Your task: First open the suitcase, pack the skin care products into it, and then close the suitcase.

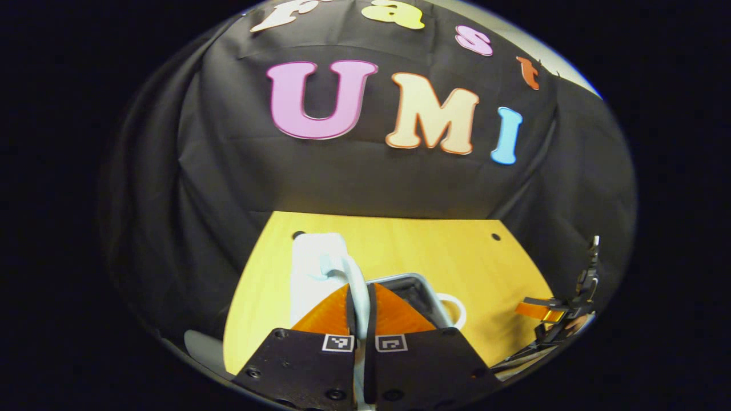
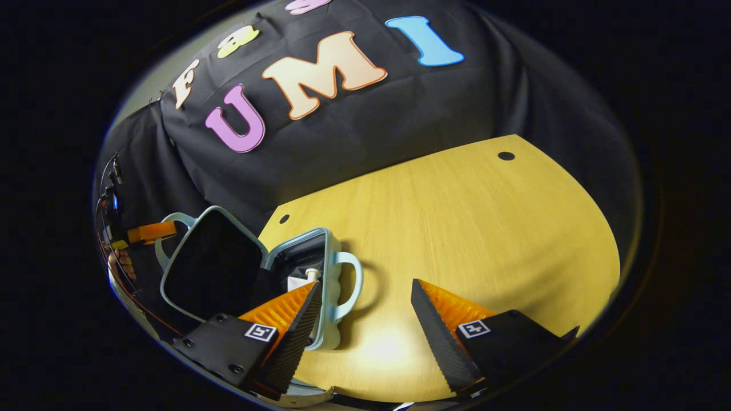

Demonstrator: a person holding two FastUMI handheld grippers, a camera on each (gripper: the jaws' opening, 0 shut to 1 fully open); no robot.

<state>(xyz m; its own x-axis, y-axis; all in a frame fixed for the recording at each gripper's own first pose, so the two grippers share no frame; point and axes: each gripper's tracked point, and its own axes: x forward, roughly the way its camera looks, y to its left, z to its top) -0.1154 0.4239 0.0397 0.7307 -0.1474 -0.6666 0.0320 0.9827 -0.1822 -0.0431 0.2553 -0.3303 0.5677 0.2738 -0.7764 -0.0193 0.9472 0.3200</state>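
A pale blue suitcase lies open on the wooden table. In the right gripper view its lid point(image 2: 211, 262) is tilted up at the left and its base point(image 2: 326, 285) holds a white bottle point(image 2: 311, 274) and a white box. My left gripper point(image 1: 360, 292) is shut on the pale edge of the lid point(image 1: 314, 268), with the base's rim point(image 1: 425, 288) just behind it. That same gripper point(image 2: 149, 232) shows by the lid's handle at the far left. My right gripper point(image 2: 365, 322) stands open low over the table, just right of the base's handle point(image 2: 349, 285), with nothing between its fingers.
The yellow wooden table point(image 2: 457, 228) stretches right of the suitcase, with a small dark hole point(image 2: 506, 155) near its back corner. Black cloth hangs behind the table. A hand point(image 2: 121, 264) and cables show at the far left.
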